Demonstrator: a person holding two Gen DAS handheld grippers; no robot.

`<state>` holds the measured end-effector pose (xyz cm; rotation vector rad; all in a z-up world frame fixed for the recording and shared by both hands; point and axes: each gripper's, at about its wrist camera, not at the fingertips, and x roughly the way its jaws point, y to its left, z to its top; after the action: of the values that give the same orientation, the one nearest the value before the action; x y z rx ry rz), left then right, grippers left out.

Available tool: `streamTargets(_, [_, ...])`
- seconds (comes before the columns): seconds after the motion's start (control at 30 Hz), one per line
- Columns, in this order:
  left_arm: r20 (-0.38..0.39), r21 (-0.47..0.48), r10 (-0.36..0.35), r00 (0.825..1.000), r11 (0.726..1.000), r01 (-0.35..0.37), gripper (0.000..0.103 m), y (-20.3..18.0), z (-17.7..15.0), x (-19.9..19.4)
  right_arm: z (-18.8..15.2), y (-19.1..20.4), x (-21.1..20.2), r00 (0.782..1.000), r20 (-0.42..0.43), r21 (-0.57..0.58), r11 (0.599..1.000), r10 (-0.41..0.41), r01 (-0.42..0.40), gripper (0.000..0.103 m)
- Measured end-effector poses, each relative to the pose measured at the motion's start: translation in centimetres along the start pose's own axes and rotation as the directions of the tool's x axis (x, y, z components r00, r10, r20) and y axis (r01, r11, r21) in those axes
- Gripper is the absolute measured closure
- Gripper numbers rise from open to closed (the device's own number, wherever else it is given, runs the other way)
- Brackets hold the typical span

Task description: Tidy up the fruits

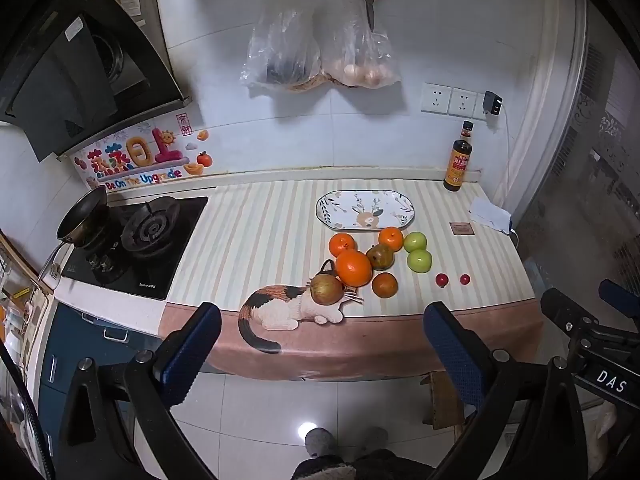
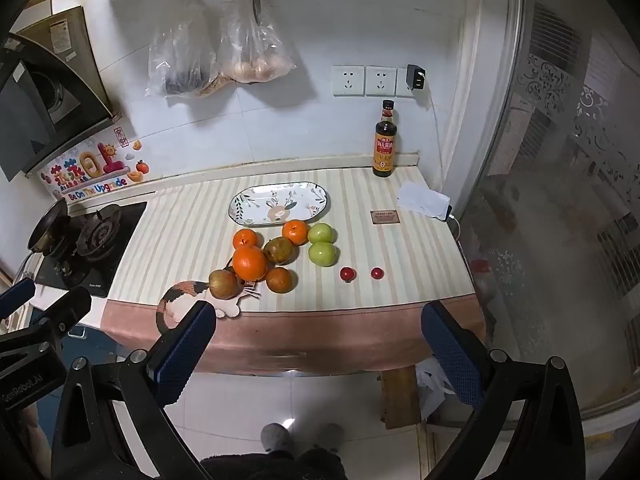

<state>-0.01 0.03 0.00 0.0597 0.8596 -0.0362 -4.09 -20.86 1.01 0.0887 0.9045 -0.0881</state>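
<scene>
Fruit lies clustered on the striped counter cloth: a large orange (image 1: 353,267) (image 2: 249,263), several smaller oranges (image 1: 342,243), a brown pear (image 1: 327,289) (image 2: 224,284), a greenish-brown pear (image 1: 380,257), two green apples (image 1: 419,260) (image 2: 322,254) and two small red fruits (image 1: 441,279) (image 2: 347,274). An empty oval deer-print plate (image 1: 332,216) (image 2: 244,208) sits behind them. My left gripper (image 1: 322,344) and right gripper (image 2: 320,344) are both open and empty, held in front of the counter edge, well short of the fruit.
A gas stove (image 1: 136,240) with a small pan (image 1: 82,216) is at the left. A sauce bottle (image 2: 385,144), a white tissue (image 2: 422,198) and a small brown card (image 2: 385,217) stand at the back right. Bags and scissors hang on the wall.
</scene>
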Motion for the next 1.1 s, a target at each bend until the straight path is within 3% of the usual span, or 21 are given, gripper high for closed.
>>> streamTargets(1.1, [-0.005,0.02,0.007,1.0,1.0,-0.007,0.0,-0.8,0.3,0.3,-0.2,-0.9,0.6,1.0,-0.012,0.016,1.0,0.014,-0.014,0.0])
